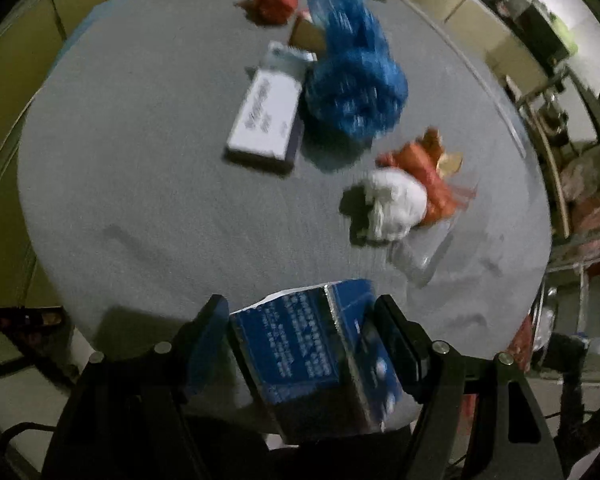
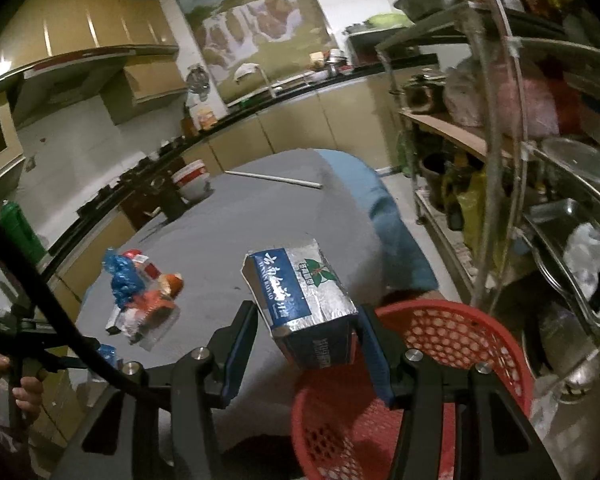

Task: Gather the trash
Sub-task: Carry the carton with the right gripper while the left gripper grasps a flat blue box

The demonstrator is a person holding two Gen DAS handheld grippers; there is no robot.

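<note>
Left wrist view: the left gripper (image 1: 300,344) pinches one blue carton (image 1: 308,352) between its two jaws, low over the near edge of the round grey table (image 1: 140,200). On the table I count one white box (image 1: 266,120), one blue plastic bag (image 1: 352,80) (blurry) just beside it, one small brown box (image 1: 306,34) behind it, and one red crumpled bag (image 1: 272,0) at the far side. To the right sit one white wad of paper (image 1: 396,204) touching one orange wrapper (image 1: 428,172), and one clear plastic piece (image 1: 416,258) near them. The left half of the table is bare, so there is lots of room there.

Right wrist view: the right gripper (image 2: 306,340) pinches one blue and silver carton (image 2: 304,292), tilted, right at the table's near edge. One red basket (image 2: 440,348) with holes stands below and to the right, off the table; I cannot tell if anything is in it. The trash pile (image 2: 140,292) lies to the left on the table. One white stick (image 2: 274,179) lies at the far edge. One hand (image 2: 4,384) shows at the left, holding a grip. A metal rack (image 2: 540,160) with many shelves stands close on the right.
</note>
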